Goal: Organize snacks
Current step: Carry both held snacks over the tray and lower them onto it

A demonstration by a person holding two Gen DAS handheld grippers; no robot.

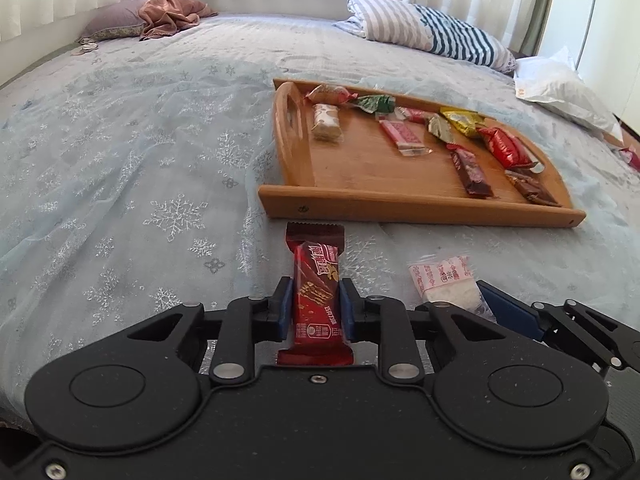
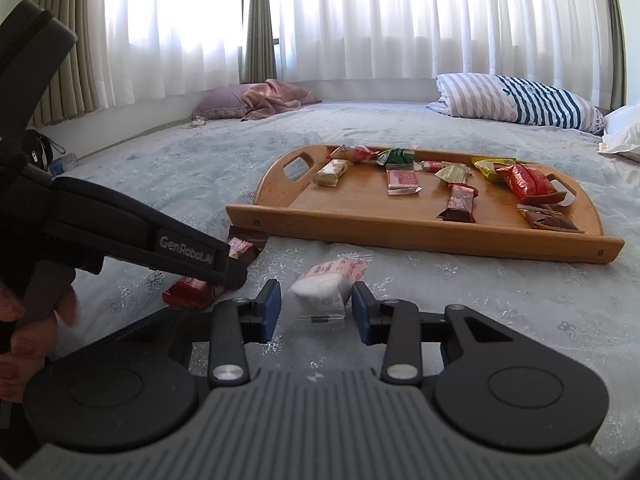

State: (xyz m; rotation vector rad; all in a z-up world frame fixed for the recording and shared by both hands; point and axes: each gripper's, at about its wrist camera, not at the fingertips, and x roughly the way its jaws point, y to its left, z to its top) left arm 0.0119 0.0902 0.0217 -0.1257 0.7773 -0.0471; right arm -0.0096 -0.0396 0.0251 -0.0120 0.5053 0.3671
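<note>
A red chocolate bar point(image 1: 316, 264) lies lengthwise between the blue pads of my left gripper point(image 1: 315, 286), which is shut on it just above the bedspread. In the right wrist view that gripper point(image 2: 234, 268) comes in from the left with the red bar point(image 2: 192, 294) poking out of both sides. A white snack packet point(image 2: 324, 292) sits on the bed between the pads of my right gripper point(image 2: 316, 294), which are close against its sides. The same packet point(image 1: 444, 284) shows beside the right gripper's blue finger point(image 1: 500, 304). Just beyond, the wooden tray point(image 1: 400, 204) holds several wrapped snacks.
The tray point(image 2: 400, 232) rests on a pale snowflake bedspread point(image 1: 140, 160). A striped quilt point(image 1: 432, 28), a pink cloth on a pillow point(image 1: 172, 12) and a white plastic bag point(image 1: 560, 88) lie at the far side. A person's hand point(image 2: 24, 320) grips the left tool.
</note>
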